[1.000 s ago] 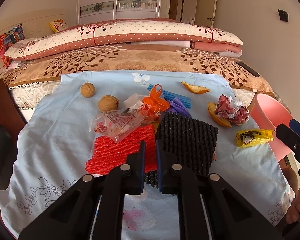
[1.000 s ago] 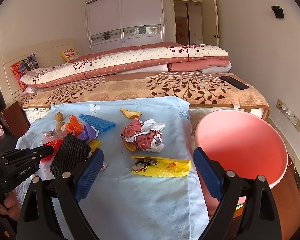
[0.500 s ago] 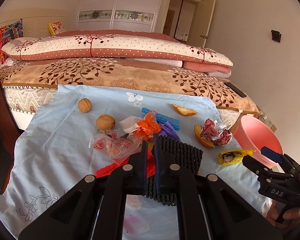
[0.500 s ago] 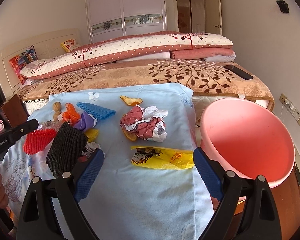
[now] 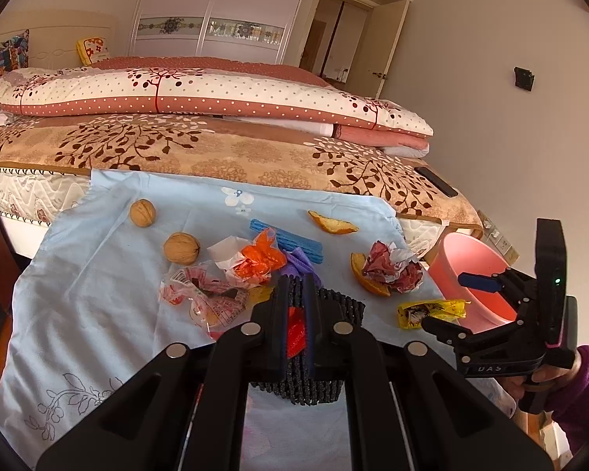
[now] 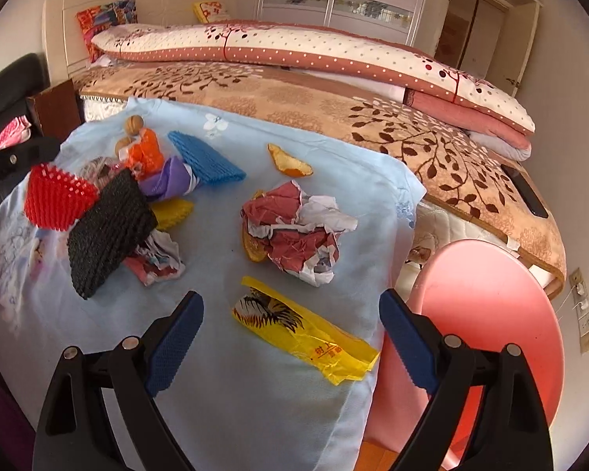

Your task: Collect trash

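Observation:
My left gripper is shut on a red foam net and holds it above the blue cloth; the net also shows in the right wrist view. My right gripper is open and empty, just above a yellow wrapper, which also shows in the left wrist view. A black foam net, crumpled red-and-white paper, orange peel and a pink bin at the cloth's right edge are in view.
Two walnuts, an orange wrapper, a blue foam net, a purple net and a clear printed wrapper lie on the cloth. A bed stands behind. A phone lies on the bed.
My left gripper has lifted the red foam net off the cloth and drawn back. My right gripper has moved closer over the yellow wrapper.

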A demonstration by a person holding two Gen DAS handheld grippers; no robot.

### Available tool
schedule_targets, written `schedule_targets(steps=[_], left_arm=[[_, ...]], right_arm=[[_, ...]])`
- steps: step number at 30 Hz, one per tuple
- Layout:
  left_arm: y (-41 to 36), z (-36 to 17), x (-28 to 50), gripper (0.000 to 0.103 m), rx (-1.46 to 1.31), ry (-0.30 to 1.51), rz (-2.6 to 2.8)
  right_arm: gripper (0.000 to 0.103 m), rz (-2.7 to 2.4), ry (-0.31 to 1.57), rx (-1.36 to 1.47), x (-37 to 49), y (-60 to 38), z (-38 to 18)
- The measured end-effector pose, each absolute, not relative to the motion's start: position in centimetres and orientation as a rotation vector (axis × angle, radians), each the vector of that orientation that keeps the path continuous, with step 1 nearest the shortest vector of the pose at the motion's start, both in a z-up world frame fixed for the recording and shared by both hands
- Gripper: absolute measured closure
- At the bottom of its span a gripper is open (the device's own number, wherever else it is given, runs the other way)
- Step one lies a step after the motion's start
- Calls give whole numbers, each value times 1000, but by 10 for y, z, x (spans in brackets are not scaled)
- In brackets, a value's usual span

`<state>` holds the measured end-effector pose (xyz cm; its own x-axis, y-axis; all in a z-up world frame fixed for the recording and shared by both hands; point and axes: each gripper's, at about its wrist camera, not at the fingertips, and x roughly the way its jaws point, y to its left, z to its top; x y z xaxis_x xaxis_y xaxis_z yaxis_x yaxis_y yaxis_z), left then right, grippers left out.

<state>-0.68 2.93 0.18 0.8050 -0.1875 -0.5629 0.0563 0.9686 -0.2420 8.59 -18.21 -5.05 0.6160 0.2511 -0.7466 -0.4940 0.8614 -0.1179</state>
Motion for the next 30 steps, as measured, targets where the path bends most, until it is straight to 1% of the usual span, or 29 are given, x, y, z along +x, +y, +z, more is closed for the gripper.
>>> schedule_targets(steps=[1, 2, 3, 4, 5, 6, 7, 8, 9, 10, 11, 20, 25, 26, 27, 29, 30], left_arm=[[29, 3, -7, 97, -217, 620, -133], [28, 5, -7, 97, -214, 618, -132], [28, 6, -7, 97, -213, 617, -131], [28, 6, -7, 97, -213, 618, -132], [27, 7, -6, 97, -216, 620, -134], [27, 8, -5, 97, -219, 624, -137], [27, 8, -4, 97, -223, 626, -140], [27, 10, -3, 97, -226, 626, -142], [27, 12, -3, 97, -226, 624, -142], [27, 14, -2, 97, -224, 620, -142], [26, 16, -1, 97, -222, 615, -143], [14, 31, 6, 97, -191, 598, -169], [16, 25, 8, 96, -166, 655, -181], [16, 22, 7, 95, -157, 676, -187], [17, 18, 6, 82, -150, 698, -199], [16, 8, 4, 62, -136, 752, -232], [15, 2, 3, 62, -118, 775, -241]], right_arm=[[14, 434, 806, -337, 88, -183, -54], [22, 433, 809, -343, 90, -183, -57], [27, 430, 812, -348, 91, -183, -59], [37, 425, 824, -350, 93, -184, -62], [51, 426, 839, -344, 96, -185, -65], [59, 431, 856, -334, 98, -187, -68], [69, 433, 870, -324, 99, -188, -71], [77, 438, 876, -311, 100, -189, -72], [80, 448, 874, -295, 100, -191, -72], [87, 452, 868, -284, 99, -192, -70], [92, 456, 860, -266, 97, -194, -66], [93, 503, 786, -71, 80, -208, -34], [93, 521, 752, 3, 66, -214, -20], [93, 524, 748, 12, 64, -215, -18], [93, 528, 745, 17, 62, -215, -17], [93, 533, 742, 19, 58, -215, -17], [93, 536, 741, 19, 57, -215, -17]])
